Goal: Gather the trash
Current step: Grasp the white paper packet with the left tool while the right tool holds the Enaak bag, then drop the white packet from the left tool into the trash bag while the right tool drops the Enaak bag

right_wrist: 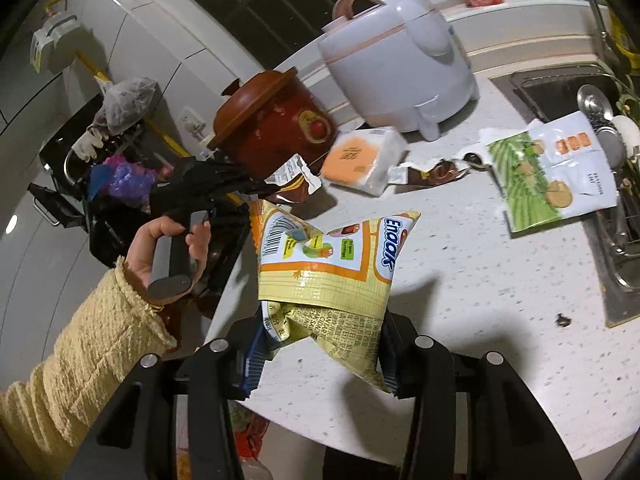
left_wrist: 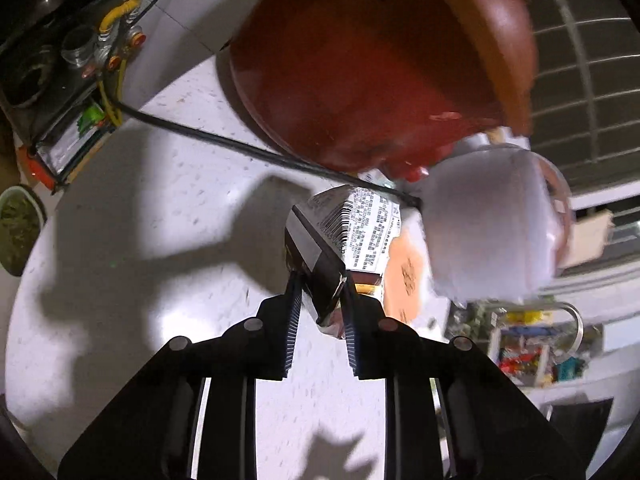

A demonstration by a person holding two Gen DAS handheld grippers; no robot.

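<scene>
My left gripper (left_wrist: 320, 280) is shut on a dark wrapper with a white printed label (left_wrist: 336, 236), held above the white counter (left_wrist: 180, 200) in front of the brown crock pot (left_wrist: 360, 64). The right wrist view shows that gripper (right_wrist: 256, 188) and wrapper (right_wrist: 294, 178) beside the pot (right_wrist: 280, 128). My right gripper (right_wrist: 320, 344) is shut on a yellow Enaak snack bag (right_wrist: 332, 264), held over the counter's front edge. A green-and-white pouch (right_wrist: 552, 176), a brown torn wrapper (right_wrist: 436, 170) and an orange tissue pack (right_wrist: 364, 160) lie on the counter.
A lilac rice cooker (right_wrist: 400, 56) stands at the back beside the crock pot. A sink (right_wrist: 592, 128) with utensils is at the right. A black power cord (left_wrist: 240, 148) crosses the counter. A stove (left_wrist: 48, 60) is at the left.
</scene>
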